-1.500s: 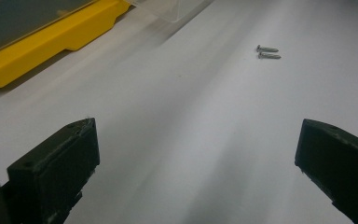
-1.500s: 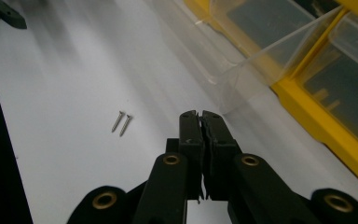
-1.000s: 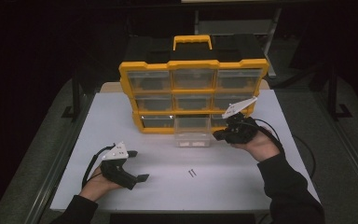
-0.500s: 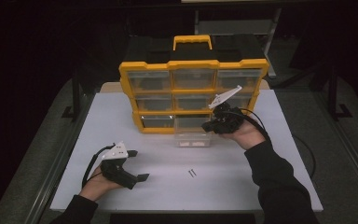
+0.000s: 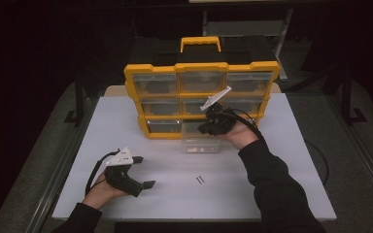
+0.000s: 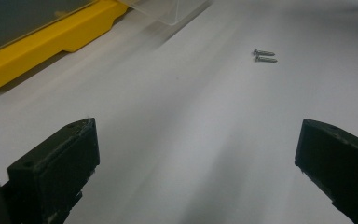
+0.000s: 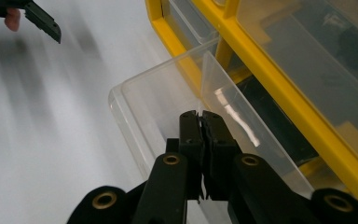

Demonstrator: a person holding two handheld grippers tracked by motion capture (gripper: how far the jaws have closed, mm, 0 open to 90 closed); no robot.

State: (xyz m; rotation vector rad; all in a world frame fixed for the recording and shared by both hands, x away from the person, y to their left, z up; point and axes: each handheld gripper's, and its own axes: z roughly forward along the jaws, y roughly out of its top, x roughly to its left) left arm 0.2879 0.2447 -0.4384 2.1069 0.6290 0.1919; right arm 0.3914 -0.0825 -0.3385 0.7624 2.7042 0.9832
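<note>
Clear plastic drawer (image 7: 168,107), pulled partway out of the bottom row of the yellow organizer (image 5: 201,99), sits directly under the right tool (image 7: 200,116), whose jaws are clenched together with nothing between them, hovering over the drawer's open inside near its inner divider. Two small screws (image 5: 200,180) lie on the white worktop (image 5: 291,194) in front of the organizer. The left tool (image 5: 145,184) rests on the worktop left of the screws, jaws released wide.
</note>
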